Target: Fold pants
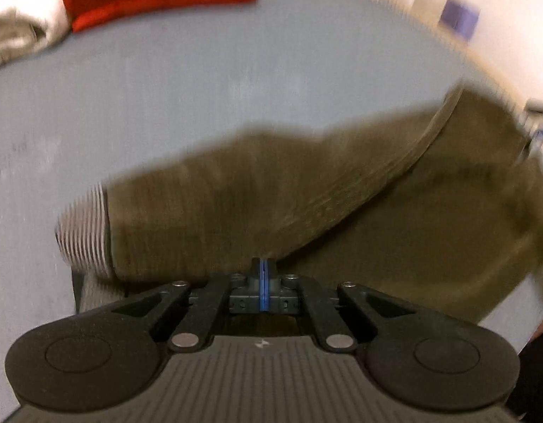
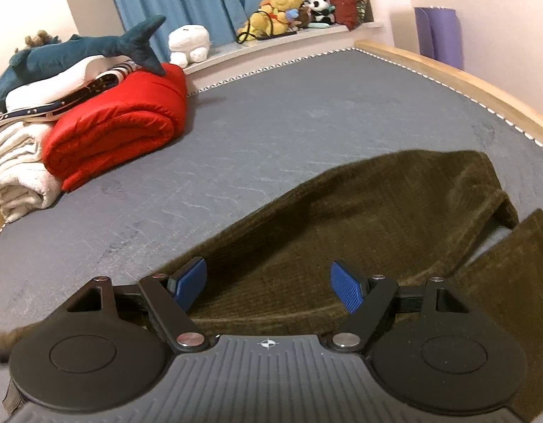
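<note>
Olive-brown corduroy pants (image 1: 306, 194) lie on a grey bed (image 1: 201, 88), blurred by motion in the left wrist view. A striped pale lining (image 1: 83, 232) shows at their left end. My left gripper (image 1: 264, 271) is shut, its blue pads pressed together on the near edge of the pants, and a fold of cloth runs from the tips up to the right. In the right wrist view the pants (image 2: 359, 218) spread out ahead and to the right. My right gripper (image 2: 268, 282) hangs open just above them, with only flat cloth below its blue pads (image 2: 347, 285).
A rolled red blanket (image 2: 120, 123) and pale folded towels (image 2: 17, 169) sit at the bed's far left, under a blue shark plush (image 2: 77, 49). Stuffed toys (image 2: 275, 10) line the window ledge. A wooden bed frame (image 2: 465, 81) runs along the right; a purple mat (image 2: 440, 31) stands behind it.
</note>
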`<move>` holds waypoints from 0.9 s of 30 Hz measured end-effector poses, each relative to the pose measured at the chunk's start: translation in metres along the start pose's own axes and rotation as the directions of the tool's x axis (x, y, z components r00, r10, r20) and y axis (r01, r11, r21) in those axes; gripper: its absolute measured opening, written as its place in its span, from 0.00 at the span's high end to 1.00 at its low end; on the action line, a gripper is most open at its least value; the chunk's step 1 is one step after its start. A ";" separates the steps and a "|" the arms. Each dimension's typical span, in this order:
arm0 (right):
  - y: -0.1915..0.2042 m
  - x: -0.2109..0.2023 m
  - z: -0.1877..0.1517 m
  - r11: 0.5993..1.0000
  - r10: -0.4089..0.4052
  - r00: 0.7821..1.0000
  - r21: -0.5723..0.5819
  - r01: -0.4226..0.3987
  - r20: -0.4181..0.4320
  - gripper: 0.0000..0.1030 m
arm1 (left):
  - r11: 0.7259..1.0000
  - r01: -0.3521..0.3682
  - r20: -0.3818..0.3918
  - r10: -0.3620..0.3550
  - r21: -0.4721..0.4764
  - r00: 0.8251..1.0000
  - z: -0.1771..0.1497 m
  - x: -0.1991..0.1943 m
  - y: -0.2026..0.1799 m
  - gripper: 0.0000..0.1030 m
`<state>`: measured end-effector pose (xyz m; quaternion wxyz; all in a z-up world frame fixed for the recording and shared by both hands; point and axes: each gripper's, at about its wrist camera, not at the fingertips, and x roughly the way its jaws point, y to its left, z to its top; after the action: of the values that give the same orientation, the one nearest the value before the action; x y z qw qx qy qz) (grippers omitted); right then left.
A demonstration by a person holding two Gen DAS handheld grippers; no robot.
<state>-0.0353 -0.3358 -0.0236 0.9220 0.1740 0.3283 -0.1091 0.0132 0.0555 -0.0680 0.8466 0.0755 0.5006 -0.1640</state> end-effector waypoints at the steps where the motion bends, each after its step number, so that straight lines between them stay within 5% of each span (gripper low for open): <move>1: 0.000 0.001 -0.002 1.000 -0.008 1.000 -0.002 0.008 -0.006 0.23 | 1.000 0.004 -0.018 -0.004 0.015 1.000 -0.001 0.004 -0.002 1.00; 5: -0.002 0.005 -0.011 1.000 -0.023 0.999 -0.003 0.022 -0.037 0.23 | 0.982 0.126 -0.021 -0.130 -0.139 0.991 0.002 0.005 0.020 0.96; 7: -0.006 0.005 -0.014 1.000 -0.031 0.999 -0.002 0.031 -0.042 0.23 | 0.956 0.180 0.018 -0.181 -0.231 0.983 0.007 -0.001 0.032 0.70; 10: -0.010 0.004 -0.015 0.999 -0.047 0.998 0.001 0.047 -0.039 0.23 | 0.917 0.225 0.049 -0.221 -0.328 0.974 0.008 -0.001 0.044 0.43; 14: -0.009 0.006 -0.017 0.999 -0.047 0.998 -0.011 0.047 -0.039 0.23 | 0.847 0.297 0.110 -0.277 -0.442 0.955 0.007 0.001 0.054 0.34; 21: 0.000 0.015 -0.021 0.999 -0.036 0.998 -0.042 0.034 -0.055 0.23 | 0.765 0.245 0.151 -0.192 -0.596 0.970 0.024 0.010 0.069 0.32; 25: 0.006 0.022 -0.022 0.998 -0.040 0.997 -0.060 0.036 -0.068 0.23 | 0.769 0.186 0.126 -0.137 -0.612 0.982 0.030 0.012 0.073 0.35; 27: 0.008 0.027 -0.023 0.997 -0.047 0.996 -0.062 0.042 -0.077 0.23 | 0.783 0.146 0.100 -0.107 -0.605 0.989 0.032 0.012 0.072 0.44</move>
<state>-0.0255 -0.3215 -0.0553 0.9106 0.1428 0.3712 -0.1128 0.0702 0.1112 -0.0655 0.8274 -0.2405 0.5048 -0.0523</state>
